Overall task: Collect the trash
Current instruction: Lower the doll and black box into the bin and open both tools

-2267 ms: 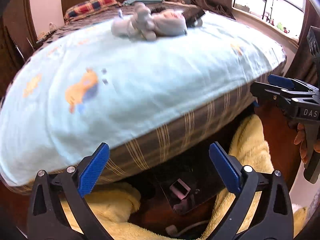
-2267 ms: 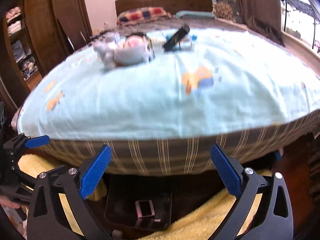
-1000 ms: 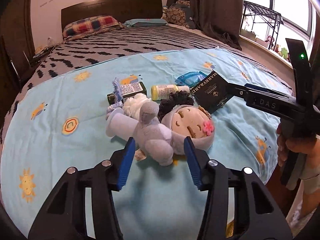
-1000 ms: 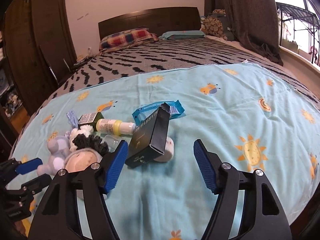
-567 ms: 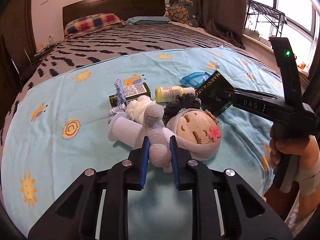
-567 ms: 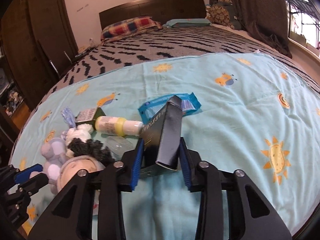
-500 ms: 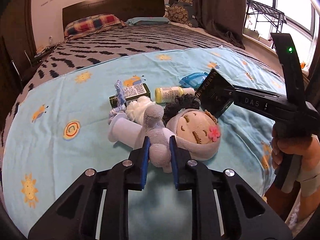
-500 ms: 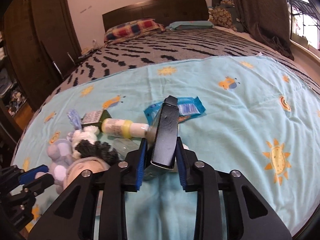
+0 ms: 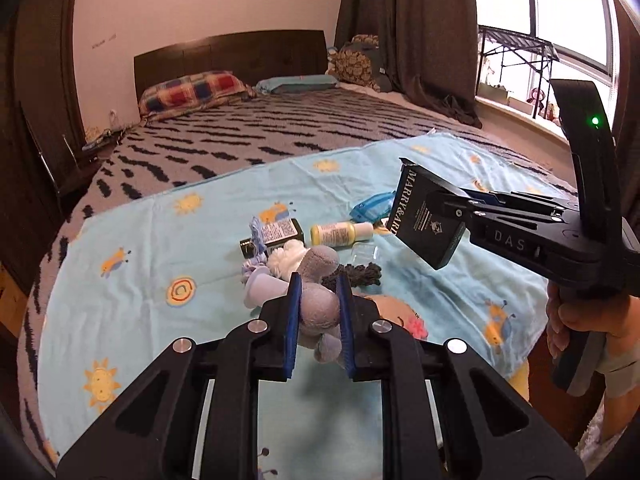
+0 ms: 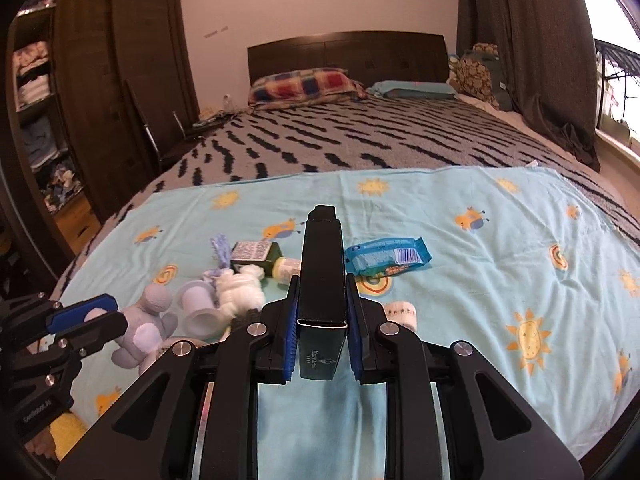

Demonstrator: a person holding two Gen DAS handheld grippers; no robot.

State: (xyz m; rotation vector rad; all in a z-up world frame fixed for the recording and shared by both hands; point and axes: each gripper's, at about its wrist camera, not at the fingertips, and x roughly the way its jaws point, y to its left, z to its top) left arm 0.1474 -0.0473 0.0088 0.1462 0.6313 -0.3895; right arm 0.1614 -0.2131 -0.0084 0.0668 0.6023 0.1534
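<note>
Doll [image 9: 320,308] partly hidden behind left gripper [image 9: 319,320]: face mostly cut off by the right-hand jaw, only a pink flower and a sliver of cheek showing, lower centre of frame. Left gripper clamped tight on the doll's grey plush limb.

Right gripper [image 10: 322,320], its jaws just closed in, pinches a black box [image 10: 322,276] lifted clear of the blue blanket [image 10: 480,280]; box's lower end masked by the jaws, small print illegible.

On the blanket, centre frame: blue wrapper [image 10: 388,258], yellow bottle [image 9: 340,233], green box [image 9: 276,234], white roll [image 10: 402,314] half behind the jaw. Contents cannot be told.
</note>
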